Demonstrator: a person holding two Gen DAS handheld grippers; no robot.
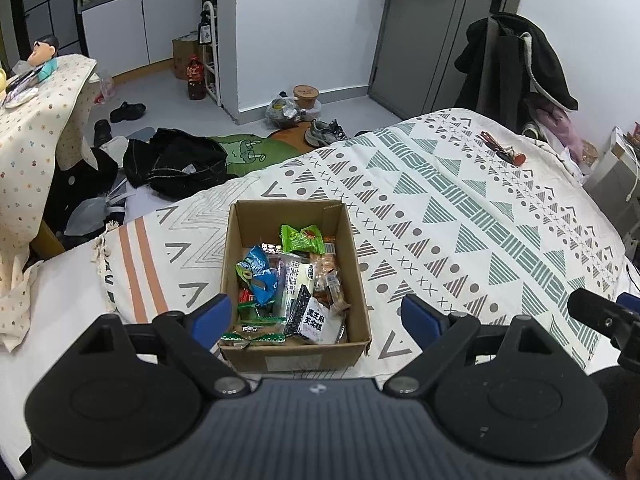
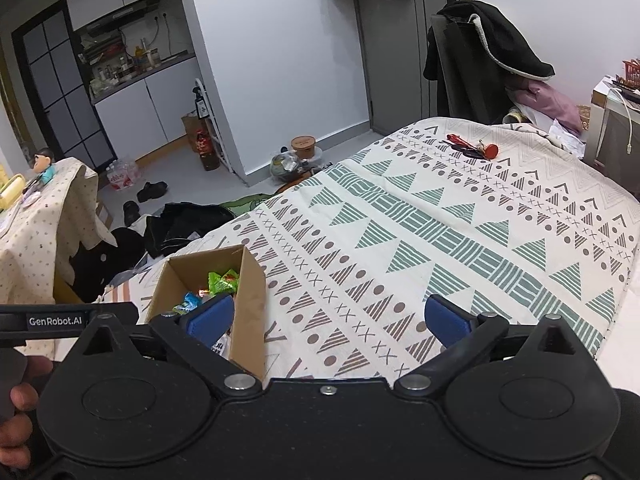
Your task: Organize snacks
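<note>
Left wrist view: left gripper [image 1: 316,318] jaws spread wide, empty, over box [image 1: 244,236] of snacks [image 1: 288,280]. Right gripper [image 2: 328,320] also spread, empty. Pick top pkt, e.g. green one [image 1: 302,238]; pinch its edge, lift straight.

Both handheld grippers hover with jaws spread wide and nothing between them: the left gripper [image 1: 316,316] points forward and down, the right gripper [image 2: 326,318] alongside, a person's fingers [image 2: 16,420] gripping at lower left.
</note>
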